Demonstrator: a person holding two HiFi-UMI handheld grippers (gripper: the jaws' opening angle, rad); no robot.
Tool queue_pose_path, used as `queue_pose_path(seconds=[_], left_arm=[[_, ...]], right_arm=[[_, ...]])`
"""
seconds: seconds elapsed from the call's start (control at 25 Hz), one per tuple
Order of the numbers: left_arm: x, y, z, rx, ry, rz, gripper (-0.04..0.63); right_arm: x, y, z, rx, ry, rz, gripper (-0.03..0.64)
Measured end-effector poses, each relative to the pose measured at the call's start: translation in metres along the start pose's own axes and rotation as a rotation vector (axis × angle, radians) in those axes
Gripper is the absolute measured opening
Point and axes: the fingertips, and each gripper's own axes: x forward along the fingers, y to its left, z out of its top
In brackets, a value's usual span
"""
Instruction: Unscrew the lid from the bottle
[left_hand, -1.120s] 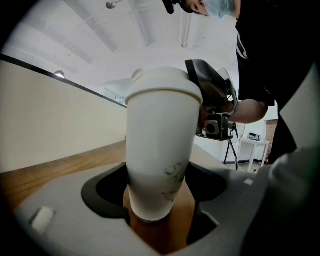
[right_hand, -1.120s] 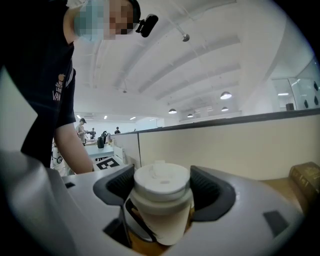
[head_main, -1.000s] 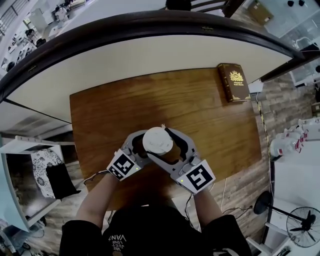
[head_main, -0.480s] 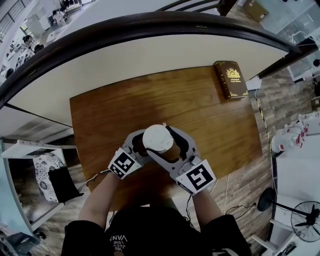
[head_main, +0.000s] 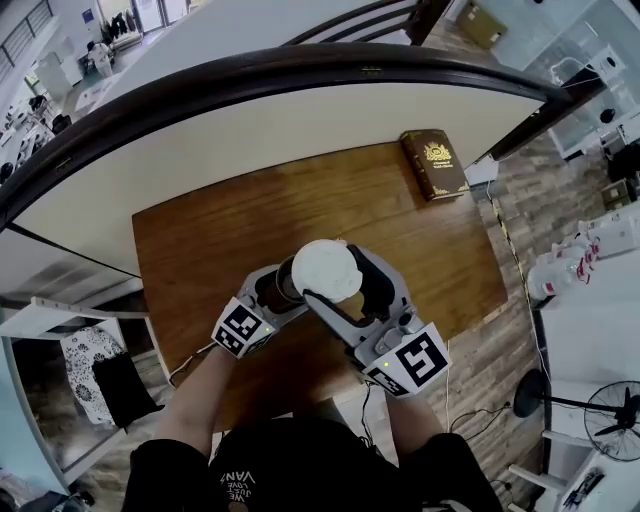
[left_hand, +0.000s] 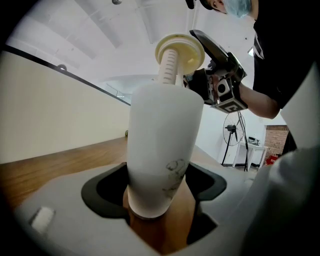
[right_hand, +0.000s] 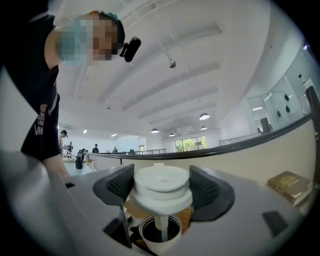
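Mid-frame, the left gripper (left_hand: 160, 189) clamps a tall white plastic bottle (left_hand: 162, 145). The right gripper (right_hand: 163, 190) grips its raised round white lid (right_hand: 161, 179).

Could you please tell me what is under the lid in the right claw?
A white stem hangs from the lid down into the open mouth of the bottle. The dark inside hides the stem's tip and any contents.
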Motion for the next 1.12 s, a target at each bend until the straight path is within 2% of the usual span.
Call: queue_pose_path(seconds=[0.24, 0.52, 0.8, 1.12], left_arm=[[0.003, 0.002, 0.001, -0.040, 0.028, -0.009, 0.362], [0.001, 0.001, -0.007, -0.012, 0.102, -0.019, 0.362], [-0.034, 0.001, 0.004, -0.013, 0.069, 0.018, 0.362], [-0.098, -0.004, 0.038, 0.004, -0.052, 0.093, 0.362]], right_arm=[[-0.026, -0.005, 0.039, 0.021, -0.098, -0.095, 0.318], [-0.056, -0.001, 0.053, 0.044, -0.148, -0.195, 0.318], [-0.081, 0.010, 0.050, 0.083, -0.163, -0.270, 0.318], [-0.098, 0.032, 0.036, 0.120, -0.163, -0.341, 0.318]])
